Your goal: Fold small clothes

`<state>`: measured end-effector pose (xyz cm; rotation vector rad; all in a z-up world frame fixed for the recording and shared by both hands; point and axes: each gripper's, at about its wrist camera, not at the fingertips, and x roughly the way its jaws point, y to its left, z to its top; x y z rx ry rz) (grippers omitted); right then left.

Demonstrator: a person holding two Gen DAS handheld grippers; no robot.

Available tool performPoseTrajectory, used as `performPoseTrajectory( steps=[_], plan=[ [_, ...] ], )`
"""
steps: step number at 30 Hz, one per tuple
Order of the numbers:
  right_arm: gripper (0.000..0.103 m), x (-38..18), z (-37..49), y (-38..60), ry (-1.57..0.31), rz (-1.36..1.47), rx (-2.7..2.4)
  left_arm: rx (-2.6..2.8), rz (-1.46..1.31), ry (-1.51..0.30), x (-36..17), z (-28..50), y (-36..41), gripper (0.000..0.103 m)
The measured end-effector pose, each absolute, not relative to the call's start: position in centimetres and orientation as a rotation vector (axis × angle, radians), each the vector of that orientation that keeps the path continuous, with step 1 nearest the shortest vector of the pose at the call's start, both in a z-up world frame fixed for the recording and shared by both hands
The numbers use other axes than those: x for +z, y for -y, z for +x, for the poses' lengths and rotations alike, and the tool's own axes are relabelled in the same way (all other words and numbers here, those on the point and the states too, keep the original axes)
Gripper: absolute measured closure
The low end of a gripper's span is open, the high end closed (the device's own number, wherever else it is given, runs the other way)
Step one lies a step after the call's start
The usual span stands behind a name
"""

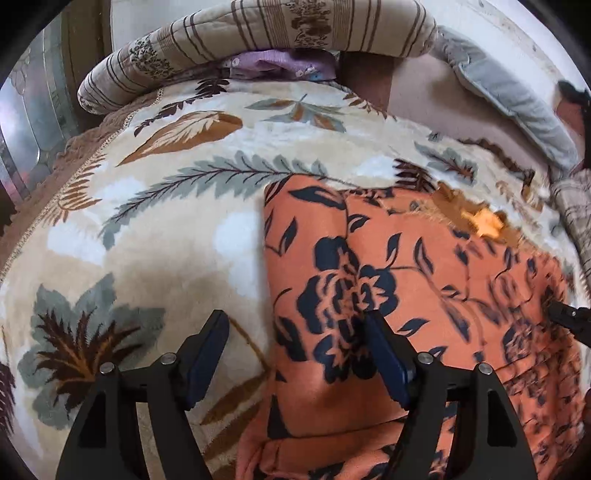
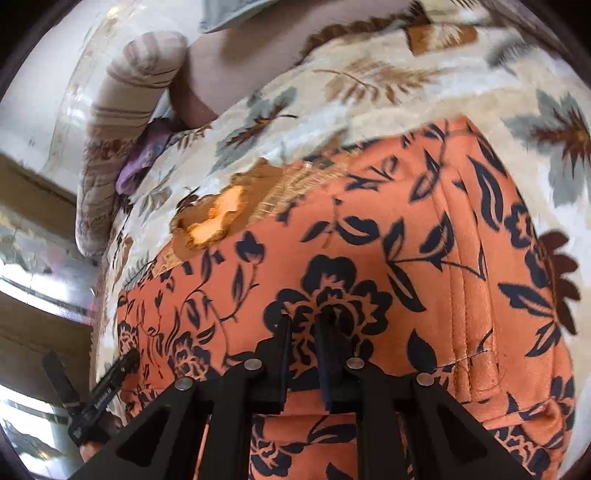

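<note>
The orange garment (image 1: 424,280) is lying on the blanket (image 1: 166,206). The left gripper (image 1: 295,354) is spreading wide over its edge, gripping nothing. The right gripper (image 2: 304,325) is sitting nearly closed above it, seemingly empty.

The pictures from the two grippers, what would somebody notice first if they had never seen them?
First comes the bright orange garment with dark blue flowers, lying folded on a cream blanket with big leaves. Next come the black grippers low in each view: the left gripper stands open over the garment's left edge, and the right gripper is nearly shut above a printed flower. At the far end lies a striped pillow.
</note>
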<state>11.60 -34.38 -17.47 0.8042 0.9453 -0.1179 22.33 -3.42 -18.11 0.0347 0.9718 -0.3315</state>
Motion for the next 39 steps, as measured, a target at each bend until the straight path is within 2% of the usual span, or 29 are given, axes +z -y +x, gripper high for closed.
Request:
performPoseTrajectory(
  steps=[6, 12, 17, 25, 31, 34, 39],
  plan=[
    [0.086, -16.3, 11.5, 36.9, -0.885, 0.781, -0.221, -0.337, 0.036, -0.886, -15.8, 23.8, 3.8, 0.026],
    [0.086, -17.8, 12.5, 40.0, -0.890, 0.813, -0.317, -0.314, -0.065, -1.044, -18.8, 28.0, 3.6, 0.026],
    [0.086, -19.0, 13.3, 41.3, -0.904, 0.867, -0.333, -0.319, -0.029, -1.037, -18.9, 28.2, 4.1, 0.024],
    [0.085, -17.1, 12.7, 39.3, -0.888, 0.894, -0.248, -0.301, -0.097, -0.969, -16.5, 27.5, 2.6, 0.024],
    [0.084, -18.2, 13.1, 34.7, -1.010, 0.862, -0.127, -0.281, -0.021, -1.050, -18.4, 27.8, 3.3, 0.024],
    [0.082, -17.8, 13.4, 33.5, -1.017, 0.758, -0.130, -0.277, 0.019, -1.043, -18.9, 27.6, 3.6, 0.022],
    [0.081, -17.1, 12.9, 33.7, -0.987, 0.807, -0.081, -0.312, 0.017, -1.014, -17.8, 26.5, 3.8, 0.022]
  ],
)
